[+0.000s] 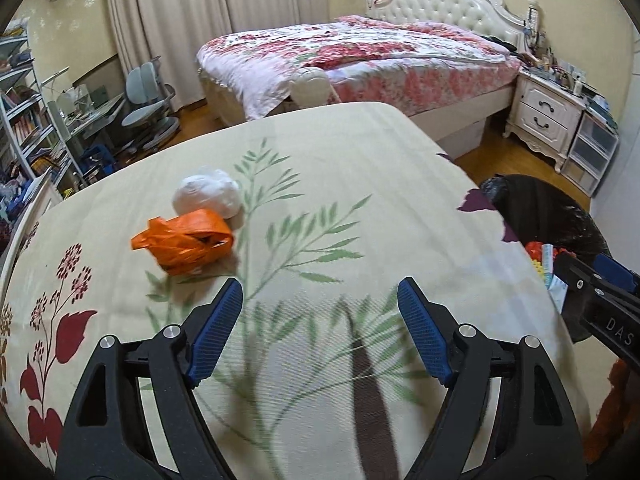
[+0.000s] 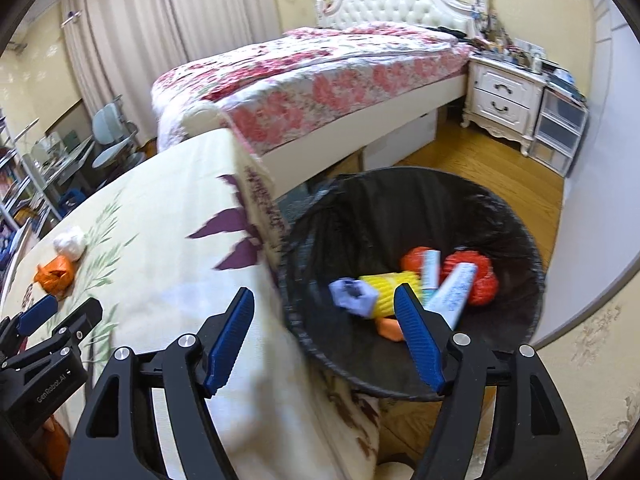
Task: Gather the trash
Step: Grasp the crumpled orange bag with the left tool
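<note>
We hold our left gripper (image 1: 320,304) over the tabletop (image 1: 360,184) with its cream floral cloth, blue-padded fingers (image 1: 218,332) spread wide and holding nothing. Ahead of it on the tabletop lie a crumpled orange plastic bag (image 1: 184,242) and, touching its far side, a white crumpled plastic wad (image 1: 208,196). Our right gripper (image 2: 324,314) hangs beside the tabletop's edge, above the black-lined trash bin (image 2: 400,208), fingers wide apart and empty. In the bin lie yellow, orange and pale blue scraps (image 2: 416,284).

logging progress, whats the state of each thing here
left tool: open, empty, over table
right tool: open, empty, by bin rim
orange bag: crumpled, on table
white bag: balled up, touching orange bag
bin: lined, partly filled
</note>
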`<state>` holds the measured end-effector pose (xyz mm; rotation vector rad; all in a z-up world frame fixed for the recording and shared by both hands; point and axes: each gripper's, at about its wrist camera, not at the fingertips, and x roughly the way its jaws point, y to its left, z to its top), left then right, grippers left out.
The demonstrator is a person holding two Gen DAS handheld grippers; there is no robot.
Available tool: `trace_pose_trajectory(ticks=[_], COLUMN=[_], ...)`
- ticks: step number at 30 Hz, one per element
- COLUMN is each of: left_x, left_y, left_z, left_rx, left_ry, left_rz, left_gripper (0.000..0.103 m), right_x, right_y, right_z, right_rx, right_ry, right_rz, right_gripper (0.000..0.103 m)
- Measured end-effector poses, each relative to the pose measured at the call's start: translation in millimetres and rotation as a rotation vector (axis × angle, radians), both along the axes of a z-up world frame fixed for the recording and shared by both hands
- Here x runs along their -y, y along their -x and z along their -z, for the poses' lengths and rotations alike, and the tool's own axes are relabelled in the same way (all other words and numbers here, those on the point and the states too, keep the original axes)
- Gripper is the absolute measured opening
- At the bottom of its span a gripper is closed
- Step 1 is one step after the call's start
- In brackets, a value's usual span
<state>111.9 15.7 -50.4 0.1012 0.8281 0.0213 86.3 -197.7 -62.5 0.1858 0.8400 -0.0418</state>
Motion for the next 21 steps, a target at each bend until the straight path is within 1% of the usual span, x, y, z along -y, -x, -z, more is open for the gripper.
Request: trace_pose_trajectory(ticks=[4, 8, 10, 17, 21], left_x=[-33, -55, -62, -74, -81], left_y=[-1, -5, -9, -24, -34], left_z=[0, 0, 0, 1, 4], left_rx=[-0.01, -0.012, -0.015, -0.02, -0.035], left_ry=[0.008, 0.018, 0.021, 0.023, 0.043], left_rz=[-0.064, -0.108, -0.121, -0.114, -0.125], left_gripper=[0.079, 0.079, 0.079, 0.081, 0.081], right_x=[-30, -53, -64, -82, -79], right_y=[-4, -10, -16, -27, -27], right_z=[1, 0, 1, 1, 3], right_rx=[-0.015, -0.02, -0.038, -0.049, -0.052], right_ry=[0.015, 0.034, 0.058, 0.102, 0.081], right_rz=[-0.069, -0.117, -0.136, -0.161, -0.153], right_gripper=[0.071, 0.074, 0.074, 0.075, 0.077])
